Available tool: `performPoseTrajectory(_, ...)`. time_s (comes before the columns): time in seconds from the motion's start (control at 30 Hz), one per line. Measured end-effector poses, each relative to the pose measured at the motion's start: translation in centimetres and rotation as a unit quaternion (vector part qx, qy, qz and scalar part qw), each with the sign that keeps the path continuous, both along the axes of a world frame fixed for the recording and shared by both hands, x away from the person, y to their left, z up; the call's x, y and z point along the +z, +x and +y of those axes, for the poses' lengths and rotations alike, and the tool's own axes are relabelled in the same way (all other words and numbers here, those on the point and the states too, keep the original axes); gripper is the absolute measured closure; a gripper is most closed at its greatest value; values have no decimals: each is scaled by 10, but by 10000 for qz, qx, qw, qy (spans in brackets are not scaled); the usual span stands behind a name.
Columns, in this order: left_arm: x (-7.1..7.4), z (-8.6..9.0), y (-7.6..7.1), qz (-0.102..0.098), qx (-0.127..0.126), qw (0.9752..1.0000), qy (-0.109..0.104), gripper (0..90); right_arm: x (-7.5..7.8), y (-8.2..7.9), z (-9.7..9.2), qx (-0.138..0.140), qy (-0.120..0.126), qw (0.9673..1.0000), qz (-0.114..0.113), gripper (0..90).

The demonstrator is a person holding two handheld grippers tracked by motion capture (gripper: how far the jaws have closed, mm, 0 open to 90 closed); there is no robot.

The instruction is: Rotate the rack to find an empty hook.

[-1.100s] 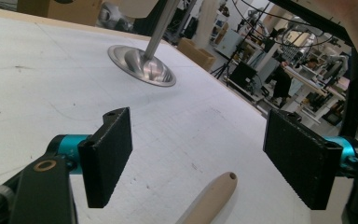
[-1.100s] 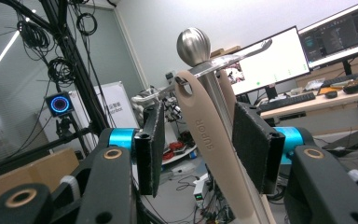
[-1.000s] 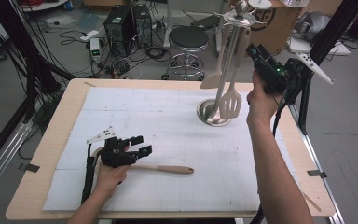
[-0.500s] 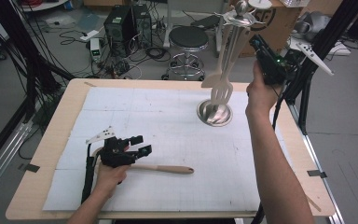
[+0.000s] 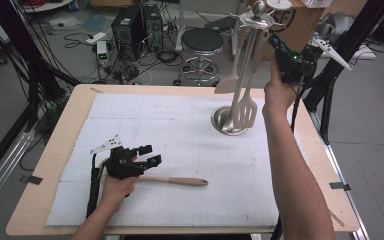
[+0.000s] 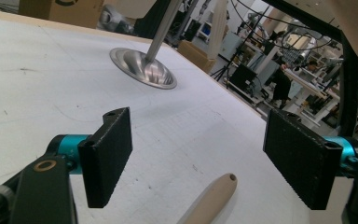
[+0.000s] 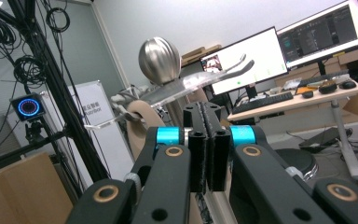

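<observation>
Slotted spatula [image 5: 245,113] now hangs on rack [image 5: 256,20], released; right gripper [image 5: 281,47] jaws just closed empty. Left gripper [image 5: 147,155] open, unmoved.

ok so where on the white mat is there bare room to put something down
Most of the white paper mat is free: the whole far-left stretch beyond the left claw, and the near-right patch between the light wooden spoon handle and the person's right forearm. It is crowded around the round steel utensil stand base with its hanging slotted spatula.
</observation>
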State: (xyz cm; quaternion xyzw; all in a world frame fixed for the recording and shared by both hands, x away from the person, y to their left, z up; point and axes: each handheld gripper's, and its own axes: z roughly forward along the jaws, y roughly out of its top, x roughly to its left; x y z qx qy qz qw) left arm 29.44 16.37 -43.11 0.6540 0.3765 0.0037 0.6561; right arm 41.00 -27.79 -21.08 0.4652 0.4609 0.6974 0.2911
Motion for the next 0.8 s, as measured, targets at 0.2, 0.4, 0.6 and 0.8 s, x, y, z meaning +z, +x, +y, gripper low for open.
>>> performPoseTrajectory(0.2, 1, 1, 0, -6, 15, 10000, -26, 244, 1, -1, 8, 63, -62, 10000, -28, 900)
performPoseTrajectory(0.4, 1, 1, -1, -33, -1, 10000, -21, 244, 4, -4, 20, 221, -278, 9993, -73, 900)
performPoseTrajectory(0.6, 2, 1, -1, -32, -3, 10000, -17, 245, 9, -2, 28, 335, -349, 9988, -71, 900)
performPoseTrajectory(0.8, 2, 2, -1, -16, 5, 10000, -32, 244, 13, 0, 39, 429, -510, 9977, -77, 900)
